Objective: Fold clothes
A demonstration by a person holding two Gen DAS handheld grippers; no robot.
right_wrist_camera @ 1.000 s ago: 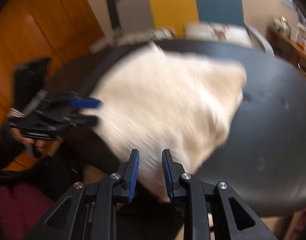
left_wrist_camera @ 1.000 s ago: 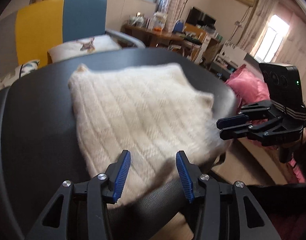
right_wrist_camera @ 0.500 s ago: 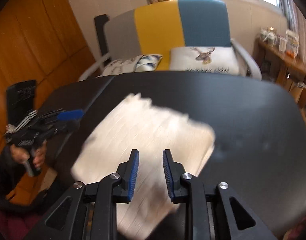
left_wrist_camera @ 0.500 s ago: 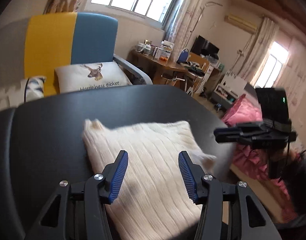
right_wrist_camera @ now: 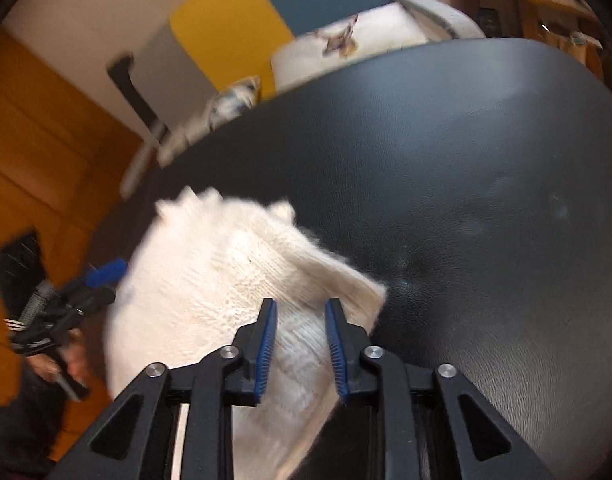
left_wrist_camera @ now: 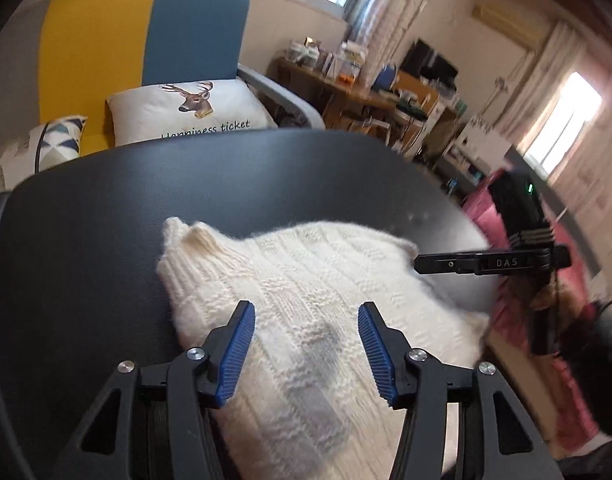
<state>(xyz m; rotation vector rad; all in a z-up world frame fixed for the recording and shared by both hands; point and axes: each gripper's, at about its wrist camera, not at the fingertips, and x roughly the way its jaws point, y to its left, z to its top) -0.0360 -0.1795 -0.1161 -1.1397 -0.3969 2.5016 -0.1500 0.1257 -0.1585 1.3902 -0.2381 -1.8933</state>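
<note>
Left wrist view: the left gripper hangs over the cream knitted sweater, which lies folded on the black counter toward the 6 o'clock edge. Its jaws stand well apart and are opening; the knit shows between the blue pads but they do not press on it. At 3 o'clock the right gripper is seen edge-on just past the sweater's right corner, so from here I cannot tell its gap. Behind the counter, at 11 o'clock, a yellow and blue chair carries a deer cushion.

Right wrist view: the right gripper is above the sweater's near right corner, jaws narrowly apart and opening, with knit visible in the gap but not pinched. The sweater sits at 8 o'clock on the counter. At 9 o'clock the left gripper is blurred beside the sweater's left edge, held by a hand.
</note>
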